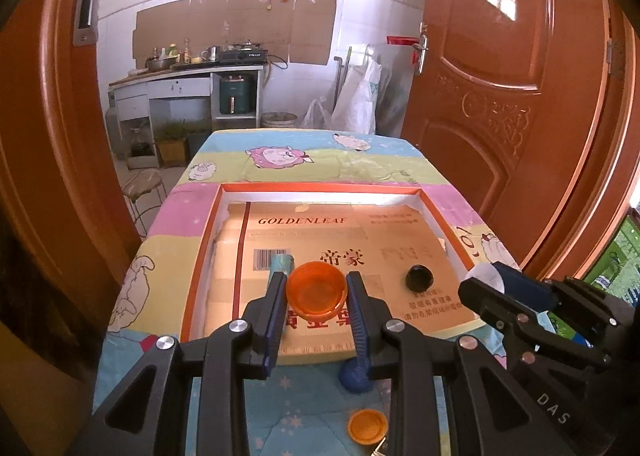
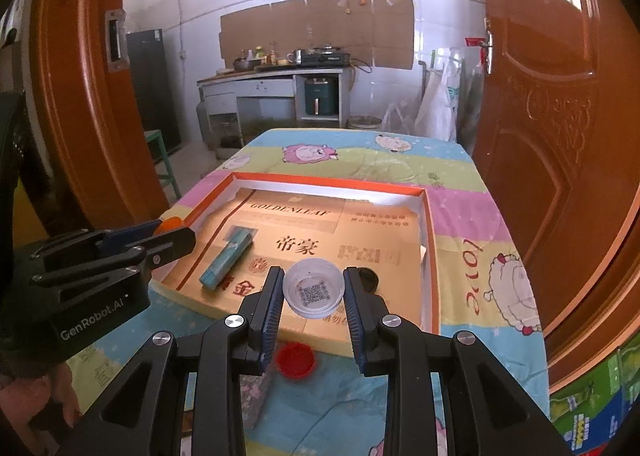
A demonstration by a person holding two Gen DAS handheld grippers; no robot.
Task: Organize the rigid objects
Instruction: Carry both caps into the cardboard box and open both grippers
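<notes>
My left gripper (image 1: pixel 316 288) is shut on a large orange cap (image 1: pixel 316 292) and holds it over the near part of the orange-rimmed box (image 1: pixel 200 256). My right gripper (image 2: pixel 314 292) is shut on a clear plastic cap (image 2: pixel 314 294) over the box's near edge (image 2: pixel 430 256). Inside the box lie a teal stick-shaped packet (image 2: pixel 228 258) and a black cap (image 1: pixel 419 277). The black cap also shows in the right wrist view (image 2: pixel 370 278), partly hidden by a finger. On the cloth in front of the box lie a blue cap (image 1: pixel 352 376), a small orange cap (image 1: pixel 367 426) and a red cap (image 2: pixel 295 360).
The table wears a cartoon-sheep cloth (image 1: pixel 320 159). An open wooden door (image 1: pixel 500 95) stands at the right and a door frame (image 1: pixel 52 135) at the left. A stool (image 1: pixel 142 183) stands at the table's left. A kitchen counter (image 1: pixel 188 71) is far behind.
</notes>
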